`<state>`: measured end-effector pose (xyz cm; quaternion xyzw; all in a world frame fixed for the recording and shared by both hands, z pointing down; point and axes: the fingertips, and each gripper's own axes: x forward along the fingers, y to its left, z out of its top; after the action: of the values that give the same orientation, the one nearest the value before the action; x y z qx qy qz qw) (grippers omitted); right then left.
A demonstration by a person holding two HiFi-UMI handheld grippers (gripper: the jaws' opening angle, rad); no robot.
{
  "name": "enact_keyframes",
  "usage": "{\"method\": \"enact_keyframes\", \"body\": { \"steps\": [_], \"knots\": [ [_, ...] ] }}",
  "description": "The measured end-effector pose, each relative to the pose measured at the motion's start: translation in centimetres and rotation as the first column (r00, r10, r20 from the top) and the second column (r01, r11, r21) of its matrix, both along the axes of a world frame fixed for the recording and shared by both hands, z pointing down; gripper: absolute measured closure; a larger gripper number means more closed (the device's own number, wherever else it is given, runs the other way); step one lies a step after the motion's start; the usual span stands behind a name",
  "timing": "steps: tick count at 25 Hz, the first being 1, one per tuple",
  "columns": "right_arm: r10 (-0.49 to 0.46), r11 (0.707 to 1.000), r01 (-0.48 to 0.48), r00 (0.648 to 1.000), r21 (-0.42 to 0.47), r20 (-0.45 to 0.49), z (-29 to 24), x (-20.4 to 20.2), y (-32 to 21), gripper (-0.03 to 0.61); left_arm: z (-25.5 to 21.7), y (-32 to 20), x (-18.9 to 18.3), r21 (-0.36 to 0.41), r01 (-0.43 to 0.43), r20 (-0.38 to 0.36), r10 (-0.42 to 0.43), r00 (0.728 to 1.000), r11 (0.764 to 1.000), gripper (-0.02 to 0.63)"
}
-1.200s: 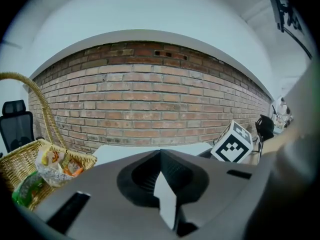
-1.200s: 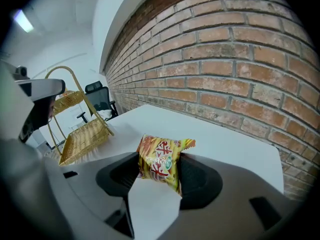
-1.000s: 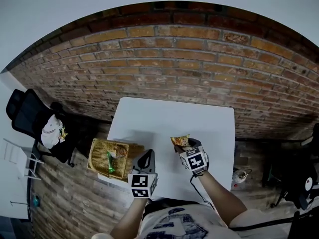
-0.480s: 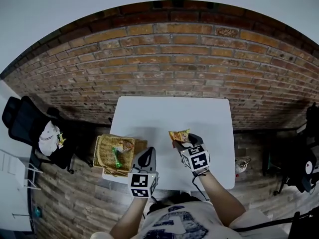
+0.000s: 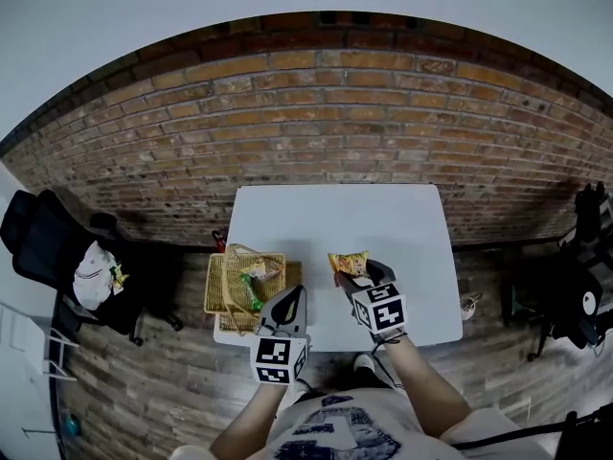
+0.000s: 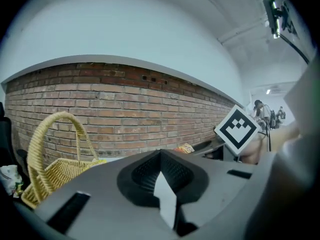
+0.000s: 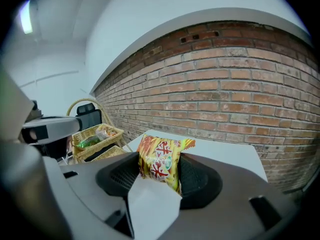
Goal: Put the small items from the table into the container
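While right tongs [image 5: 354, 277] clamp snack packet [image 5: 348, 263], basket [image 5: 216, 293] lies leftward, beyond closed, empty left tongs [image 5: 291, 299].

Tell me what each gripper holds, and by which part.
Right gripper: the yellow-orange plastic snack packet, clamped at one end. Left gripper: nothing, jaws together.

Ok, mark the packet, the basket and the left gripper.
packet [image 7: 159, 160]: right gripper view, middle of its printed front.
basket [image 5: 213, 293]: head view, its left rim.
left gripper [image 6: 160, 154]: left gripper view, where its jaw tips meet.
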<state>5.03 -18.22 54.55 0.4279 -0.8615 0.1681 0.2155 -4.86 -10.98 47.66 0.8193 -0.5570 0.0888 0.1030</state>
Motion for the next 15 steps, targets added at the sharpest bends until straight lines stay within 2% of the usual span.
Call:
{"method": "enact_keyframes", "body": {
  "steps": [15],
  "knots": [
    [0.063, 0.995, -0.065, 0.998, 0.073, 0.023, -3.4, -6.7, 6.0, 0.328, -1.4, 5.5, -9.5, 0.048, -0.006, 0.012, 0.005, 1.0, 0.999, 0.566]
  ]
}}
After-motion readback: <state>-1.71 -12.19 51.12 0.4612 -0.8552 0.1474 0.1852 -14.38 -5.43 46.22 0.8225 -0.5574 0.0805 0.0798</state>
